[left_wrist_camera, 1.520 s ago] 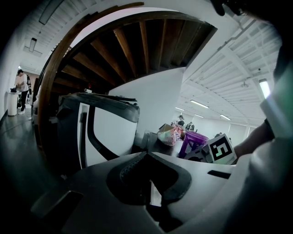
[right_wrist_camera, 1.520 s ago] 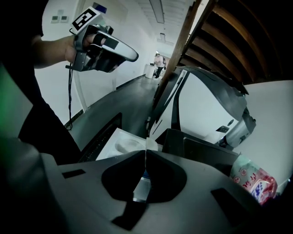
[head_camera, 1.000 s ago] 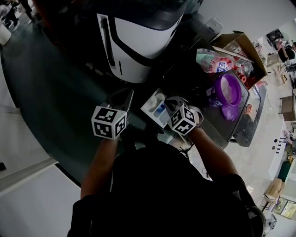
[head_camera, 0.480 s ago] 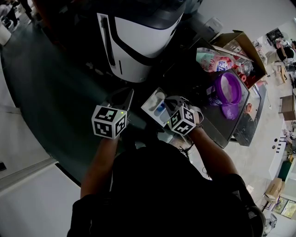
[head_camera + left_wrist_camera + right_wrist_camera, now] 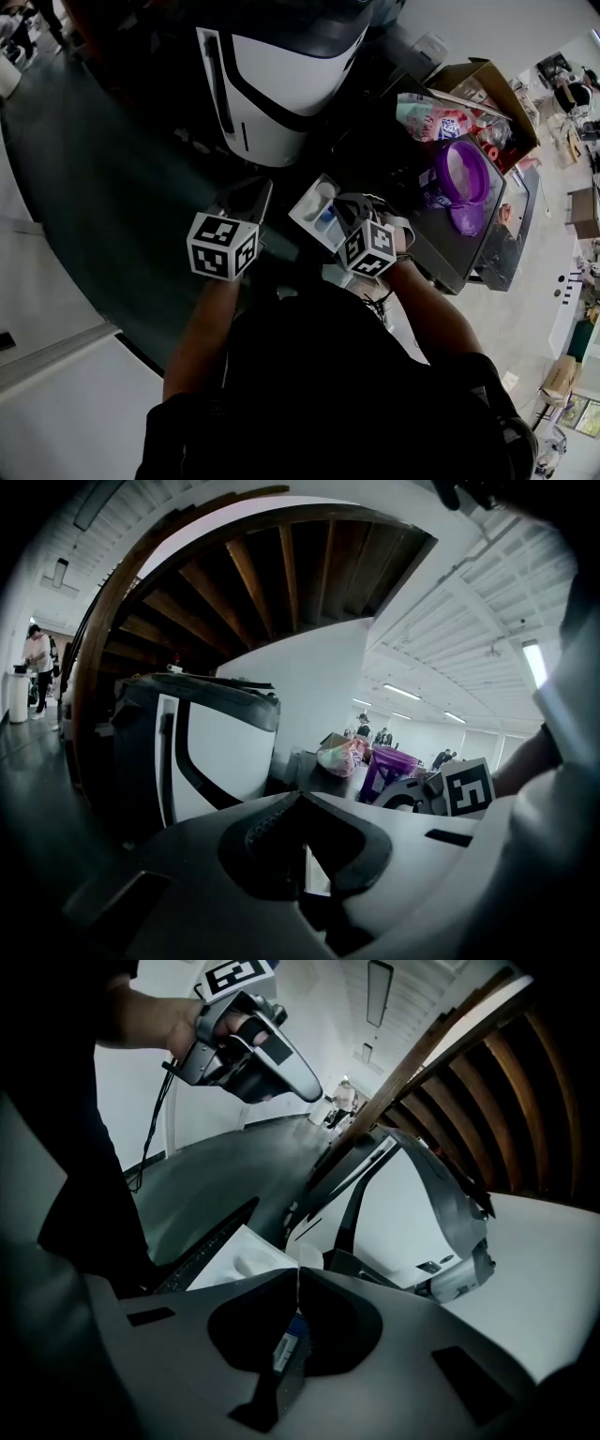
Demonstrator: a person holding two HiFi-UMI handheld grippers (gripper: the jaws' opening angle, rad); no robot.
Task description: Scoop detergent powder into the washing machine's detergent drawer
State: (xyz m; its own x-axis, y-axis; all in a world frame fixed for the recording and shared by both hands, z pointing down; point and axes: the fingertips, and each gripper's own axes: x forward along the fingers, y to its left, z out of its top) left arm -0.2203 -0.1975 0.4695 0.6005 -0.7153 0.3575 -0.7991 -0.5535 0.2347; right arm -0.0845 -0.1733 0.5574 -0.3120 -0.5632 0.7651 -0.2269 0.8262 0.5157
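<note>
My right tool looks clamped on the front of the pulled-out detergent drawer; left tool hangs closed, empty. If I tug crooked, the drawer could jam; the powder tub sits well apart on the worktop.

Your left gripper points its closed jaws at the white washing machine; a purple tub stands further right.

I see a big open workshop hall: strip-lit ceiling, washer at twelve o'clock, boxes at two.
</note>
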